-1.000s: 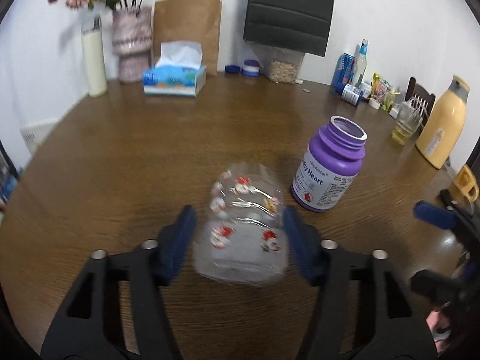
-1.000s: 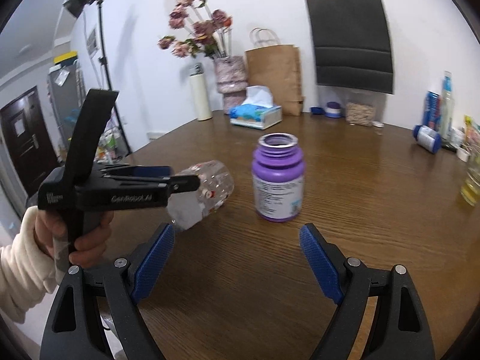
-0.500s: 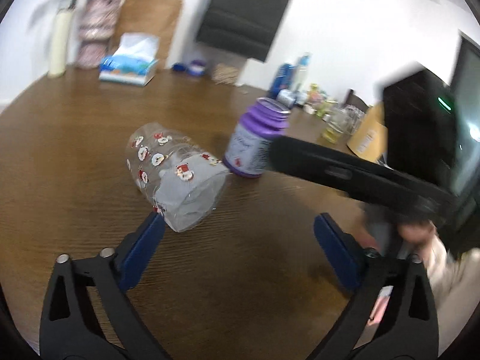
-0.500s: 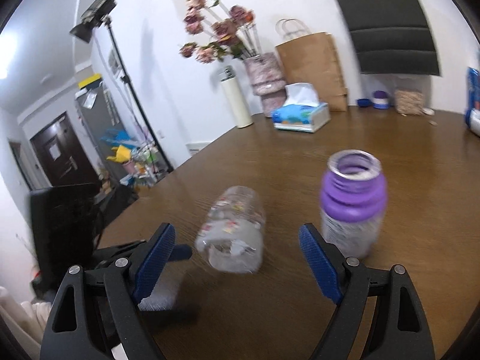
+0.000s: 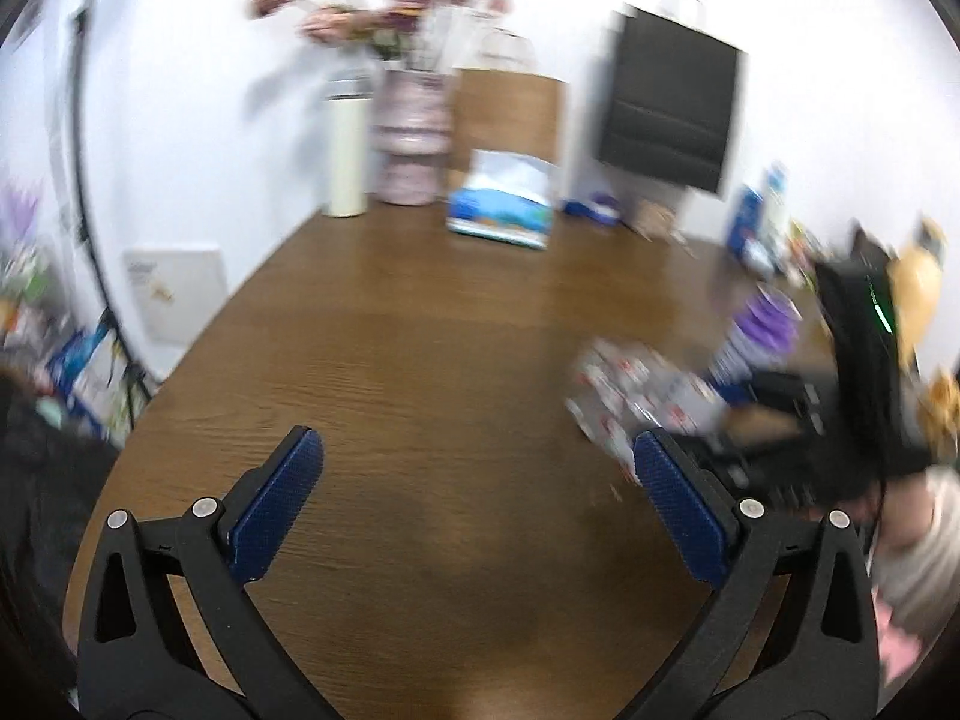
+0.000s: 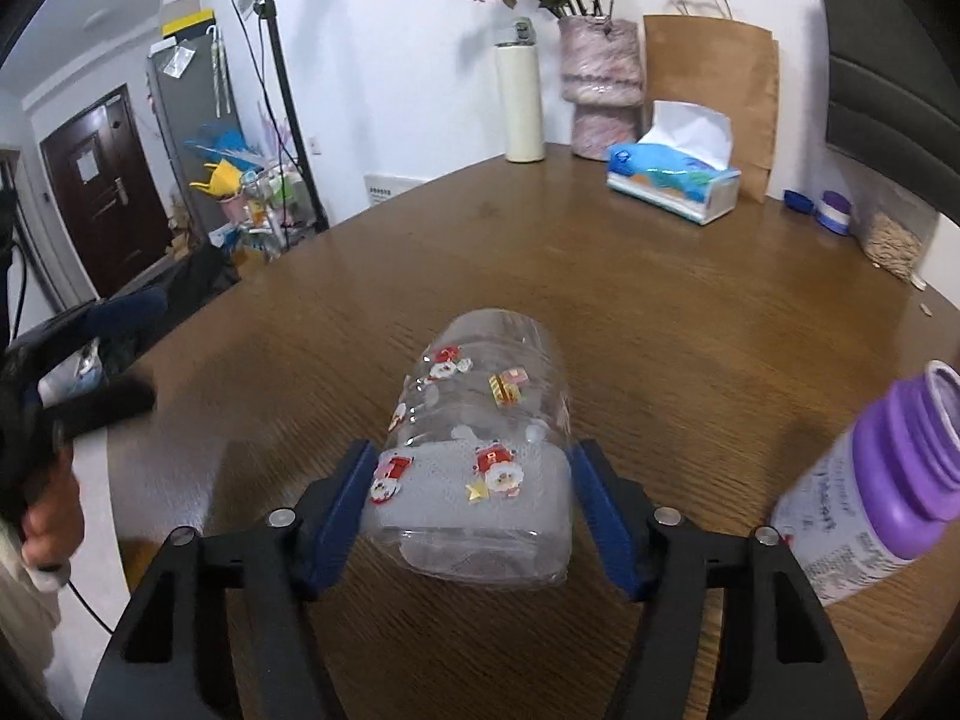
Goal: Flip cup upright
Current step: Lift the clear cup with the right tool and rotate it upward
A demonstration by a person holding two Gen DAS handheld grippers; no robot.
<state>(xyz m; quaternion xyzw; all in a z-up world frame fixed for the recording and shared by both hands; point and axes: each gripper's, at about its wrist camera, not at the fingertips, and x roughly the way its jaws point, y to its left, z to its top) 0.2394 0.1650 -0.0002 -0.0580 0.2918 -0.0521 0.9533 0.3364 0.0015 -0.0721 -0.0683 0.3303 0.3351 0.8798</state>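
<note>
Lying sideways on the table (image 6: 690,324), the cup (image 6: 480,450) sits pinched in the right gripper (image 6: 471,504), unflipped, while the left gripper (image 5: 474,498) gapes empty.

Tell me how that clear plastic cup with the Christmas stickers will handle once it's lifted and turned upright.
The cup looks thin-walled and empty, so probably very light. Its clear plastic may flex or crumple under the right gripper, whose pads press both sides. Lying on its round side on the table, it would likely roll if released. The smooth wall could also slip during the turn.
</note>
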